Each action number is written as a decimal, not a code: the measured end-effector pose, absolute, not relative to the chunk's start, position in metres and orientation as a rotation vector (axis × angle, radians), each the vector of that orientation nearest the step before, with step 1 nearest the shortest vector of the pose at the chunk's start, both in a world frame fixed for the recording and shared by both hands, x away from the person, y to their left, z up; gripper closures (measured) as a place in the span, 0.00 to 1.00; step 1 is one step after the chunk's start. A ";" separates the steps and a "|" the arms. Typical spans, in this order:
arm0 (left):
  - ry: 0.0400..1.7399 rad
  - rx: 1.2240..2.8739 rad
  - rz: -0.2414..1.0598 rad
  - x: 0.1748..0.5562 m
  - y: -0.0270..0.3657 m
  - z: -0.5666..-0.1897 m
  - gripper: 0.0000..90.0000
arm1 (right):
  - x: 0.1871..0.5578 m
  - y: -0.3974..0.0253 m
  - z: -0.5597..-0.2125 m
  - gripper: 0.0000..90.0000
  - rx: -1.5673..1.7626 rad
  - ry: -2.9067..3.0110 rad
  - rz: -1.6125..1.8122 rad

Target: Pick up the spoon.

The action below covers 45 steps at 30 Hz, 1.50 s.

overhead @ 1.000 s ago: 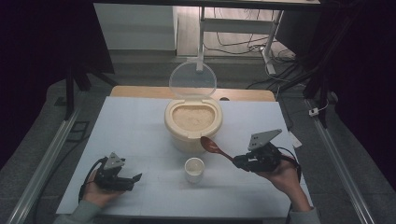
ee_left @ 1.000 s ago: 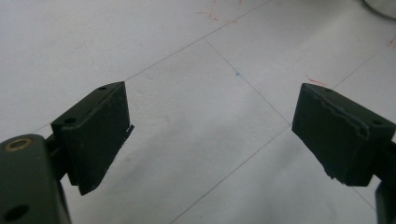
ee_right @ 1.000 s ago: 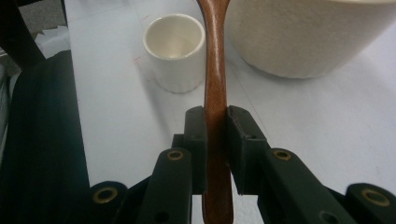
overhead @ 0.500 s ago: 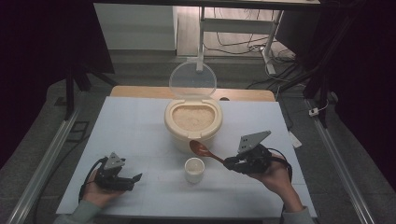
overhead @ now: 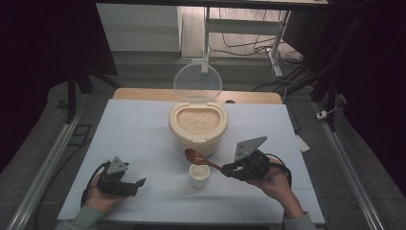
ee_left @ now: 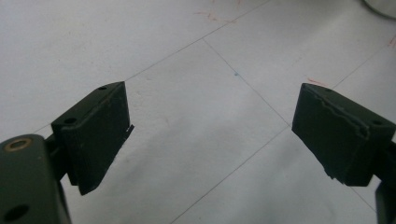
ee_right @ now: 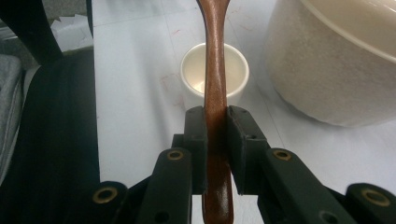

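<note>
The wooden spoon [overhead: 201,160] was held by its handle in the right claw [overhead: 228,168], jaws clamped on it. Its long axis ran from the claw toward upper left in the high view, bowl end leading, above the small white cup [overhead: 199,175] and just before the rice container [overhead: 198,125]. Dark brown, glossy, slim-handled. The left claw [overhead: 138,184] was spread wide over the desk [overhead: 143,129], nothing held.

L tongs [overhead: 136,184] wide apart; R tongs [overhead: 225,168] clamped.

No readable text, label, brand or number appears on anything here
</note>
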<state>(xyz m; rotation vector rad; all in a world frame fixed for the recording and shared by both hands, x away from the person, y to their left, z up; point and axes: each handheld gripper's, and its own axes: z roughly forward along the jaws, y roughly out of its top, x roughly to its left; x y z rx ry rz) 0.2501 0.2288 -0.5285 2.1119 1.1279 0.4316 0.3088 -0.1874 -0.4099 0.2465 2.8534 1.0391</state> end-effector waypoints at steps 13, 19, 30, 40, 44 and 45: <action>1.116 2.112 0.432 0.250 0.227 -0.526 0.12 | 0.310 -0.185 -0.412 0.87 0.245 2.855 1.025; 1.072 2.114 0.439 0.247 0.220 -0.517 0.12 | 0.309 -0.179 -0.412 0.87 0.223 2.860 1.026; 0.895 2.121 0.423 0.238 0.194 -0.471 0.14 | 0.306 -0.170 -0.412 0.87 0.188 2.873 1.003; 0.750 2.153 0.379 0.241 0.157 -0.437 0.16 | 0.302 -0.159 -0.410 0.87 0.144 2.878 0.994; 0.694 2.149 0.394 0.243 0.143 -0.423 0.16 | 0.302 -0.156 -0.411 0.87 0.132 2.884 0.983; 0.694 2.149 0.394 0.243 0.143 -0.423 0.16 | 0.302 -0.156 -0.411 0.87 0.132 2.885 0.971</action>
